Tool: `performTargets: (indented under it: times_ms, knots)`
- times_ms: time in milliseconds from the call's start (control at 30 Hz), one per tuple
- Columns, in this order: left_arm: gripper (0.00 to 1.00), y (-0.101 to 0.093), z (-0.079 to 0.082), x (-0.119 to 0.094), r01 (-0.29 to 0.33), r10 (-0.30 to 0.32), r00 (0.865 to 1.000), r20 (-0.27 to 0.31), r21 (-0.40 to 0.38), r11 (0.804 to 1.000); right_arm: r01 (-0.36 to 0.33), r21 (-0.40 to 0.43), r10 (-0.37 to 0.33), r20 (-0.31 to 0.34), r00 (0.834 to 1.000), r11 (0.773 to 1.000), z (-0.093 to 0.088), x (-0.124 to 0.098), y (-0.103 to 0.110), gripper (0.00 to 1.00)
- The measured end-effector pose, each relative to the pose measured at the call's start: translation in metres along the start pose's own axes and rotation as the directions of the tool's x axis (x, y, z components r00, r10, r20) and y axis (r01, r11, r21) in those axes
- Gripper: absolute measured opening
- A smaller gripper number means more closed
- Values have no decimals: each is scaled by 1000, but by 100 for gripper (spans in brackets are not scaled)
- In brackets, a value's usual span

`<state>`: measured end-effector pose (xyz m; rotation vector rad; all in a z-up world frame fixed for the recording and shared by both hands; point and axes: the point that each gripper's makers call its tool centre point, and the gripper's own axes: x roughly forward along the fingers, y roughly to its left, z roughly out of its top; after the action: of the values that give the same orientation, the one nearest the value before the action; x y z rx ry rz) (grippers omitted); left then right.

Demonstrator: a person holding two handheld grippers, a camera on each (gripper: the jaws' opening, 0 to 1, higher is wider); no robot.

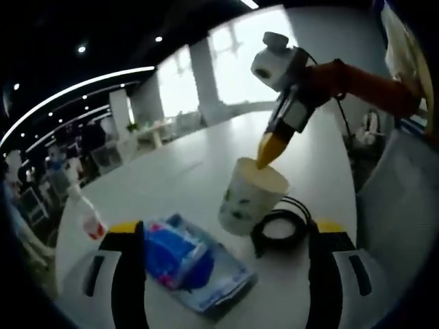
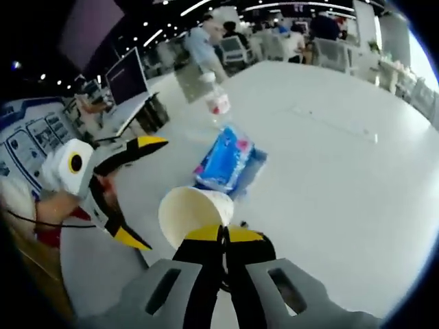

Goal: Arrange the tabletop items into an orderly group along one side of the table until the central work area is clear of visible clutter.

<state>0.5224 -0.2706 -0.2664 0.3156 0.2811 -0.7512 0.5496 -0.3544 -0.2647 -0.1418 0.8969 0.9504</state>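
While a clear plastic bottle (image 1: 88,214) with a red label stands at the far left of the smooth white table (image 1: 206,164), the left hand-held gripper (image 1: 226,274) holds its black, yellow-tipped jaws spread wide around a flat, glossy blue packet (image 1: 192,264). Just right of the packet stands a pale paper cup (image 1: 248,195) with a faint printed pattern, a coil of black cable (image 1: 281,232) touching its base. From the right, the right hand-held gripper (image 1: 266,159) reaches in and pinches the cup's rim; in the right gripper view its jaws (image 2: 223,236) sit closed on that rim, the cup's round, cream interior open to the camera.
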Motion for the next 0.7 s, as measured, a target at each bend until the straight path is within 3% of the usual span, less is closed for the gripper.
performTargets:
  times_ms: [567,700]
  knots:
    - [82,-24,3,9,67,-67,998,3,98,993,-42,-16,41,-79,996,999,-3,-4,30,2]
    - [73,-29,0,10,89,-89,996,-8,116,989,-65,-14,63,-91,994,998,-4,-4,39,2]
